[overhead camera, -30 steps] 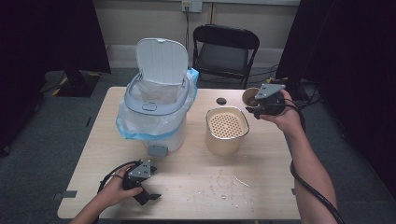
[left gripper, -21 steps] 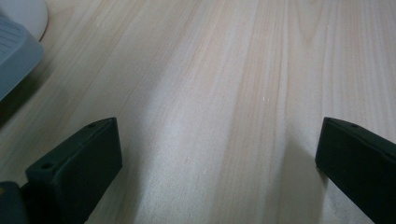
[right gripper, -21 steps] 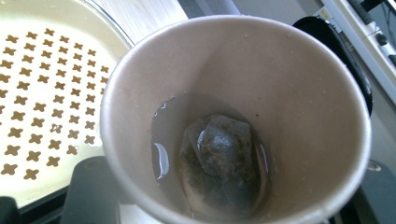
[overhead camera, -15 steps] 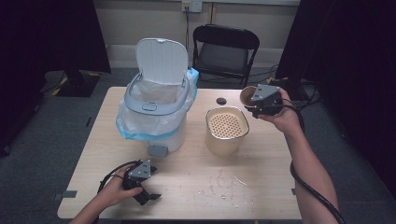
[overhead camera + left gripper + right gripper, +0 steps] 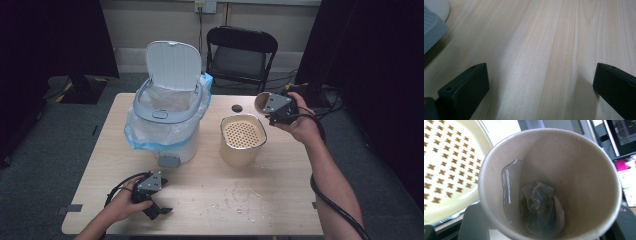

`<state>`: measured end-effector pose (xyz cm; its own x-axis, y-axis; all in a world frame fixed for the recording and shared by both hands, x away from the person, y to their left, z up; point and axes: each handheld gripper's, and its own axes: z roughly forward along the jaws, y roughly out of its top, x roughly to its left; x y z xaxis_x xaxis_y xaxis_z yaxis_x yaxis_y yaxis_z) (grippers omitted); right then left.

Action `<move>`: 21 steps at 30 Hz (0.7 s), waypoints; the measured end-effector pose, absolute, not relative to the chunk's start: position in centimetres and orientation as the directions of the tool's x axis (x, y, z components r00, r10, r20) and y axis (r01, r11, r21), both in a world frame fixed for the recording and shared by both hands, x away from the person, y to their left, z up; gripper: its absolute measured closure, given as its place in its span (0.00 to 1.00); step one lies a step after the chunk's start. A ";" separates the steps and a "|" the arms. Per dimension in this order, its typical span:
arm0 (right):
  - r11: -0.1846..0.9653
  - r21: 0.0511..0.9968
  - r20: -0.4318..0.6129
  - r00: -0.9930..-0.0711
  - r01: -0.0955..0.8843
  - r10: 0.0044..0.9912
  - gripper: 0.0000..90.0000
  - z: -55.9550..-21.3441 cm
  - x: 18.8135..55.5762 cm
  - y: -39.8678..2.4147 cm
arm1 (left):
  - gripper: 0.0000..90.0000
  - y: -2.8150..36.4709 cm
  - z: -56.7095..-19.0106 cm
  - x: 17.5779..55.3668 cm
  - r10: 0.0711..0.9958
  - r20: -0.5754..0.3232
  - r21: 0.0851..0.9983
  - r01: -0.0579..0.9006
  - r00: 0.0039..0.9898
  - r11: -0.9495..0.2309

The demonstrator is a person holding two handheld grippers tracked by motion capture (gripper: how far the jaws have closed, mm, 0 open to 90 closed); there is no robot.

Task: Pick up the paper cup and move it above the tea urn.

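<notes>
Above the counter's right rear: beige paper cup [image 5: 549, 185] pinched in right tongs [image 5: 274, 111], tipped, wet teabag [image 5: 540, 207] and liquid inside. Draining step, by the look. Next: tilt over cream perforated strainer bin [image 5: 243, 134]. Left tongs [image 5: 159, 211] spread, idle on counter [image 5: 280, 200].

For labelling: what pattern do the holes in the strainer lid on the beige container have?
Rows of small cross-shaped holes across the cream strainer lid of the beige container; clearest in the right gripper view.
</notes>
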<state>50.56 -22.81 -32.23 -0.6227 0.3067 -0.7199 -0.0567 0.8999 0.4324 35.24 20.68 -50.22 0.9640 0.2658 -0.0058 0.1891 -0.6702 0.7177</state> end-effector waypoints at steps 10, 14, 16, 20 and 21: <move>0.929 0.358 -0.768 -0.596 -0.097 0.234 0.38 -32.0 49.9 -22.1 | 0.00 20.7 -50.2 35.2 0.266 -0.005 0.718 0.189 0.964 -0.670; 0.947 0.299 -0.798 -0.575 -0.119 0.180 0.38 -31.9 49.7 -21.6 | 0.00 20.7 -50.2 35.3 0.265 -0.005 0.718 0.188 0.964 -0.670; 0.957 0.258 -0.814 -0.563 -0.132 0.142 0.38 -31.9 49.6 -21.4 | 0.00 20.7 -50.2 35.3 0.265 -0.005 0.718 0.188 0.964 -0.670; 0.968 0.210 -0.830 -0.549 -0.140 0.100 0.38 -31.9 49.4 -20.9 | 0.00 20.7 -50.2 35.3 0.265 -0.005 0.718 0.188 0.964 -0.670; 0.966 0.215 -0.831 -0.547 -0.143 0.103 0.38 -31.8 49.4 -20.9 | 0.00 20.7 -50.2 35.3 0.265 -0.005 0.718 0.188 0.964 -0.670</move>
